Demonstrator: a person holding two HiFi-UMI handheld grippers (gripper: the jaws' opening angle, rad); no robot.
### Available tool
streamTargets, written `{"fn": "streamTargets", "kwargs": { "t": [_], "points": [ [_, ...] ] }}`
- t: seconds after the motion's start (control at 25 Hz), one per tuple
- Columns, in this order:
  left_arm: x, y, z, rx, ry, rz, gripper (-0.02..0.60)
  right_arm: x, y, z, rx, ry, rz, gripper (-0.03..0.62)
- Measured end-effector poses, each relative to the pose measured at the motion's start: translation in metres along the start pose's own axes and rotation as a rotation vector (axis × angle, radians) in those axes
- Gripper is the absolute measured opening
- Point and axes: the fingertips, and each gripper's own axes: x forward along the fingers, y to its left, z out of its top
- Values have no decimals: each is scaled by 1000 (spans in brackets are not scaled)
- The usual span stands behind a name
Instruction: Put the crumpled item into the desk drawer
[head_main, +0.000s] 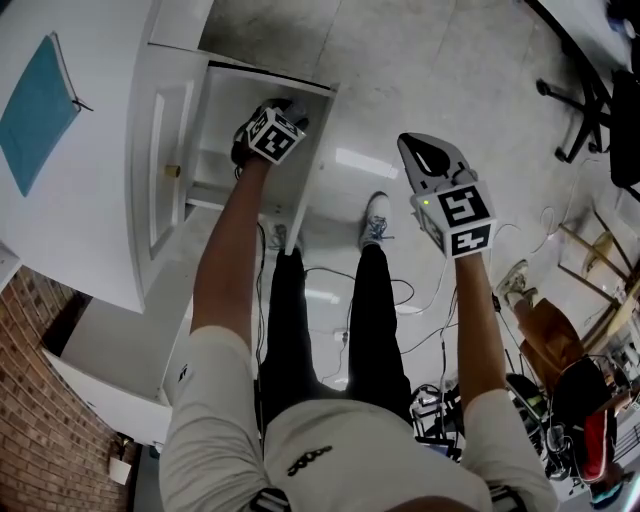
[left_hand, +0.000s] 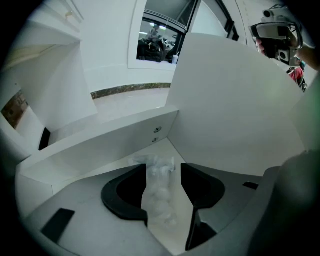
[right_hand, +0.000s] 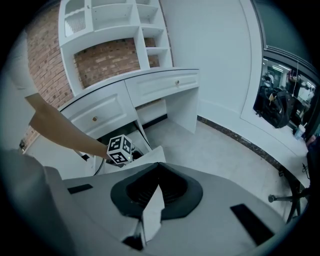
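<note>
The crumpled item, a wad of clear plastic, lies on the floor of the open white desk drawer. My left gripper reaches steeply down into that drawer, and its jaws stand open on either side of the wad, with a gap on the right side. In the head view the left gripper shows mostly as its marker cube inside the drawer. My right gripper hangs over the floor to the right of the drawer. Its jaws meet at the tip with nothing between them.
The white desk top with a blue notebook lies at the left, next to a brick wall. The person's legs and shoes stand before the drawer. Cables trail on the floor. An office chair base and clutter sit at the right.
</note>
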Motion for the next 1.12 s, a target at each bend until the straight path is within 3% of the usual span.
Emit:
{"fn": "streamTargets", "kwargs": {
  "t": [0.24, 0.44, 0.68, 0.76, 0.96, 1.12],
  "points": [
    [-41, 1, 15, -80, -99, 31, 222, -25, 16, 23, -34, -22, -10, 5],
    [-96, -12, 23, -85, -165, 50, 208, -55, 34, 44, -48, -41, -22, 5],
    [-180, -17, 35, -210, -340, 165, 49, -101, 55, 83, -72, -124, -59, 5],
    [-212, -33, 37, -241, -377, 165, 18, -120, 64, 92, -83, -134, -67, 5],
    [-288, -68, 67, -159, -451, 153, 18, -174, 83, 120, -123, -176, -86, 5],
    [-367, -88, 102, -147, -595, 148, 18, -220, 92, 146, -118, -232, -120, 5]
  ]
}}
